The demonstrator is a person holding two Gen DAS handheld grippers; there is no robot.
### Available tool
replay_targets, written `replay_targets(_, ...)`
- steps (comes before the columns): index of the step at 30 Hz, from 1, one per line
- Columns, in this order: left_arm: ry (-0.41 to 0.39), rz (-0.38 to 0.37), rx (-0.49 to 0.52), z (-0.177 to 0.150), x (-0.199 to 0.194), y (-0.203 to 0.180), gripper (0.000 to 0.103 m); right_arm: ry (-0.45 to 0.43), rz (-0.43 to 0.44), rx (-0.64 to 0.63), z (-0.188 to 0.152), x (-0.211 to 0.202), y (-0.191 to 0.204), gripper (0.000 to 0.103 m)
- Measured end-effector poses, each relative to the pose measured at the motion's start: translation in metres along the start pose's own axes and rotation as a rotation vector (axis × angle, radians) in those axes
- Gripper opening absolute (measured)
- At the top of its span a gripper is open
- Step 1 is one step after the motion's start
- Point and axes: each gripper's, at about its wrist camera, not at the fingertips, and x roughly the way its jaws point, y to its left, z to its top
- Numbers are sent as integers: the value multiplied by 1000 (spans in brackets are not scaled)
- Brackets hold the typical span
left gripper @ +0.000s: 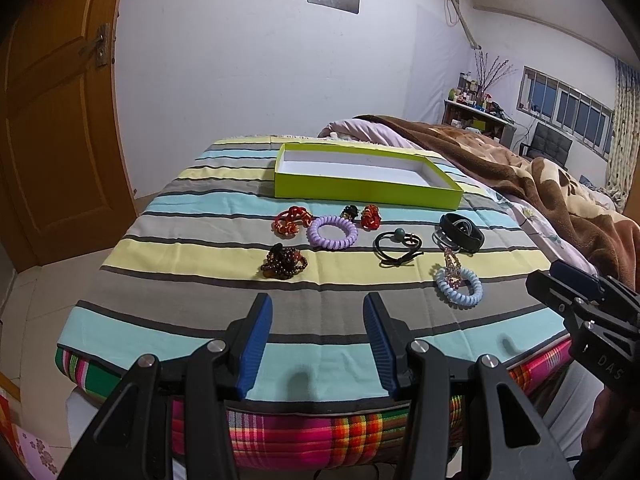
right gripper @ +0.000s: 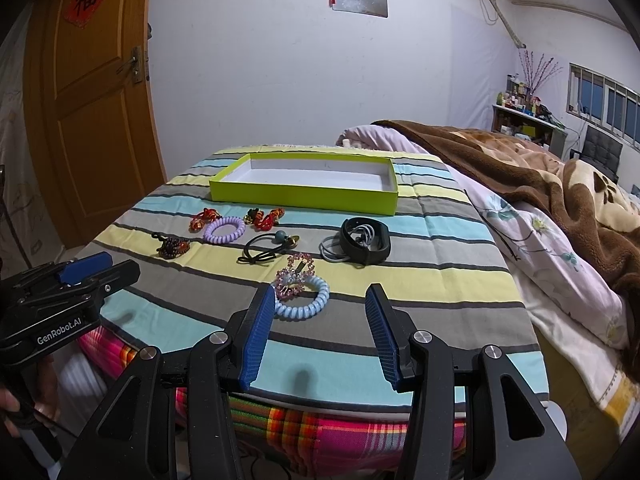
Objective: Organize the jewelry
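Both of our claws hover with blue pads spread and nothing between them, above the near edge of the bed's striped cloth (left gripper: 224, 236). We see the left claw (left gripper: 318, 344) aimed toward the middle of the spread, and the right claw (right gripper: 320, 336) just beside it, its left pad close in front of the pale blue coil hair tie (right gripper: 304, 304).

Jewelry pieces lie scattered on the cloth between us and the green box (right gripper: 304, 192), which sits open and shallow at the far end of the striped area, its white inside bare. Nearest the box are a red knotted cord bracelet (left gripper: 290, 220), a small dark-and-gold piece (left gripper: 350, 211) and a red beaded piece (left gripper: 370, 216) touching it. A lilac coil hair tie (left gripper: 332, 232) lies just in front of those, touching the red cord bracelet. A dark brown bead bracelet (left gripper: 282, 266) lies closer to us on a yellow stripe. A black elastic with a teal bead (left gripper: 394, 246) sits in the middle, and to its right a black band (right gripper: 364, 240) rests on a coiled white cord (right gripper: 334, 252). A pink beaded ornament (right gripper: 294, 276) lies on the pale blue coil tie.

Right of the cloth, a brown blanket (right gripper: 520, 168) covers the bed. A wooden door (right gripper: 92, 112) stands at the left.
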Motion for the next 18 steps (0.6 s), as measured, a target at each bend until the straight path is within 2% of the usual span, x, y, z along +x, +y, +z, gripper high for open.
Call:
replay_targets(12, 8, -9, -10, 1, 6, 2, 49, 11, 2, 4, -1, 5, 0, 48)
replay_targets(18, 9, 11, -9, 8, 18, 8, 49, 26, 5, 5, 3, 17, -3, 48)
